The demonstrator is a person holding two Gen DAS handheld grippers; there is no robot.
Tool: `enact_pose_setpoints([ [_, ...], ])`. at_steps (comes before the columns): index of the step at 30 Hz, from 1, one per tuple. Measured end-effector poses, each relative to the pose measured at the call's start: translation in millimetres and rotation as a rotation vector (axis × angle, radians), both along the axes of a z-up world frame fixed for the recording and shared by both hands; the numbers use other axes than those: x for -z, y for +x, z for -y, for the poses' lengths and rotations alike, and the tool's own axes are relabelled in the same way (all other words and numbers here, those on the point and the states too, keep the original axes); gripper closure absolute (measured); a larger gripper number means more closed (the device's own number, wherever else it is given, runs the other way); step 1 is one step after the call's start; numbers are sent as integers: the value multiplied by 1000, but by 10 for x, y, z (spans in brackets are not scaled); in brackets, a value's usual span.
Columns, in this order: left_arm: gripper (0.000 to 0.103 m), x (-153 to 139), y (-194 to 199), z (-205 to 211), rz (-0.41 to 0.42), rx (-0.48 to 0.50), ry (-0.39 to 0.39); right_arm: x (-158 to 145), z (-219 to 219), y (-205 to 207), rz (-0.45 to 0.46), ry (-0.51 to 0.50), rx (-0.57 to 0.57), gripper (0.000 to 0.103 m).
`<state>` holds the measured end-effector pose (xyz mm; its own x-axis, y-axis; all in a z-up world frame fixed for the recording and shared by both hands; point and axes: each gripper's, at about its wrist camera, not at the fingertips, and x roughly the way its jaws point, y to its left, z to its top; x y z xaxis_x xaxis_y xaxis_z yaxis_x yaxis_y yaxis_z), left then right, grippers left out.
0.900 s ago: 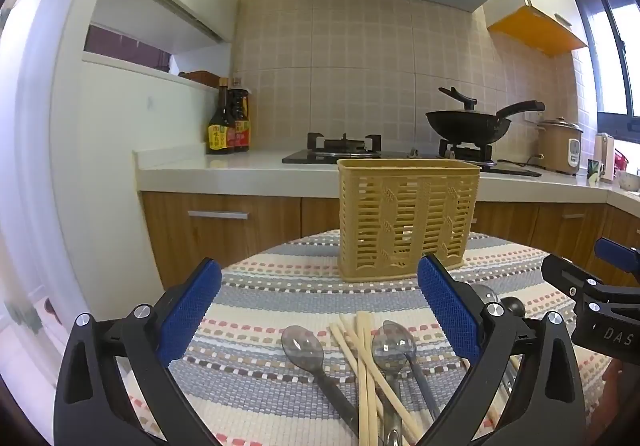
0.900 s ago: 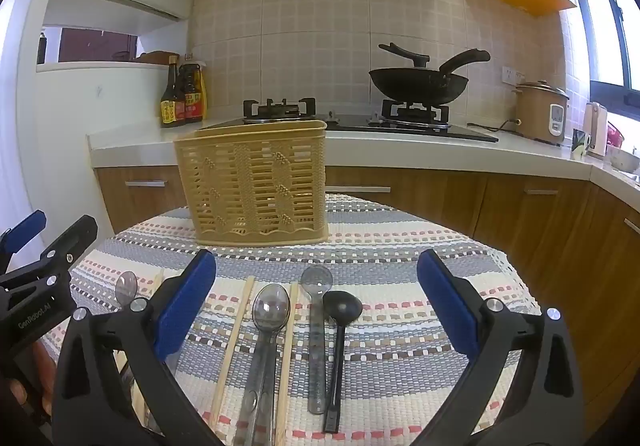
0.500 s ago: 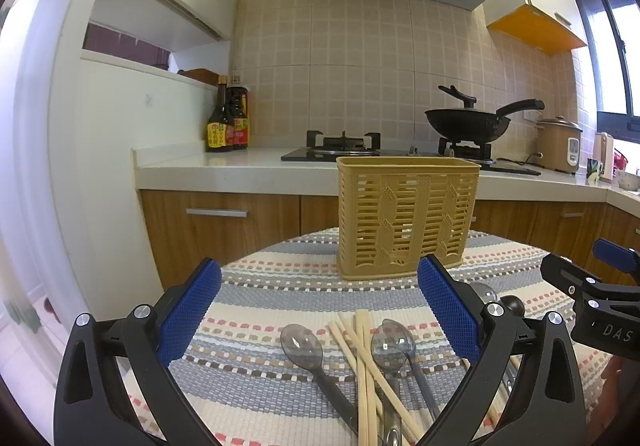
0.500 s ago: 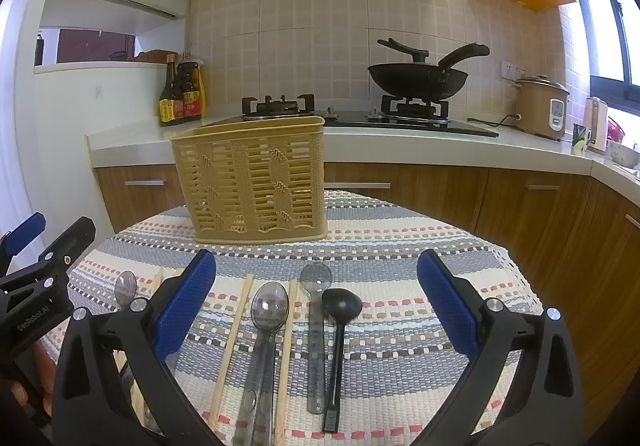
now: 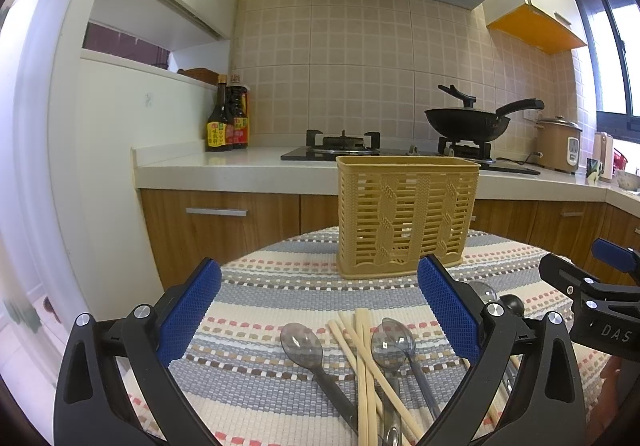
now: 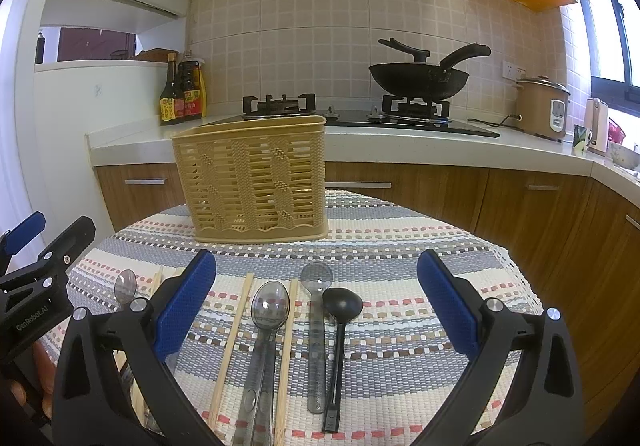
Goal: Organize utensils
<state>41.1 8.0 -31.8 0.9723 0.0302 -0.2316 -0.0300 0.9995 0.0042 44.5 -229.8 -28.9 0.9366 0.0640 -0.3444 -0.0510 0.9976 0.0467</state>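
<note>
A tan slotted utensil basket point(image 5: 406, 217) stands upright on the striped tablecloth point(image 5: 280, 286); it also shows in the right wrist view point(image 6: 252, 181). My left gripper point(image 5: 320, 310) is open and empty above two grey translucent spoons point(image 5: 302, 342) and crossed wooden chopsticks point(image 5: 362, 358). My right gripper point(image 6: 316, 306) is open and empty above a grey spoon point(image 6: 270, 310), two chopsticks point(image 6: 234, 334), a clear spoon point(image 6: 316, 282) and a black ladle point(image 6: 342, 308). All utensils lie flat in front of the basket.
The round table's edge point(image 6: 516, 270) drops off at the right. Behind it runs a kitchen counter point(image 6: 400, 135) with a gas stove point(image 6: 280, 105), a black wok point(image 6: 418, 79), sauce bottles point(image 6: 180, 93) and a rice cooker point(image 6: 542, 105).
Both grippers have drifted slightly, so the basket sits a touch higher in the right view. Nothing was taken hold of and no utensil moved.
</note>
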Motion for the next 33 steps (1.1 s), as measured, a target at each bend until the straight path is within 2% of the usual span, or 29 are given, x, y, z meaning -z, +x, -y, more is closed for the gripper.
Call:
enact_pose_setpoints([
  [20,8,-10,-28,-35,-33,2,-22,27,0,26,-23,-9,21,8],
  [23,8,-10,58,-189,-96,39,-94,48,53,67,-53,6,81,8],
  [25,8,-41,119,-324,-141,63,-124,46,116,72,-45,59,126,8],
  [27,8,-109,195,-478,-189,95,-154,32,207,99,-74,110,133,7],
  [30,9,-186,393,-674,-336,192,-199,-25,330,180,-122,141,122,7],
  [32,24,-174,535,-712,-444,236,-199,-65,357,246,-175,115,126,7],
  [33,27,-153,600,-719,-499,258,-197,-86,347,280,-210,84,120,7],
])
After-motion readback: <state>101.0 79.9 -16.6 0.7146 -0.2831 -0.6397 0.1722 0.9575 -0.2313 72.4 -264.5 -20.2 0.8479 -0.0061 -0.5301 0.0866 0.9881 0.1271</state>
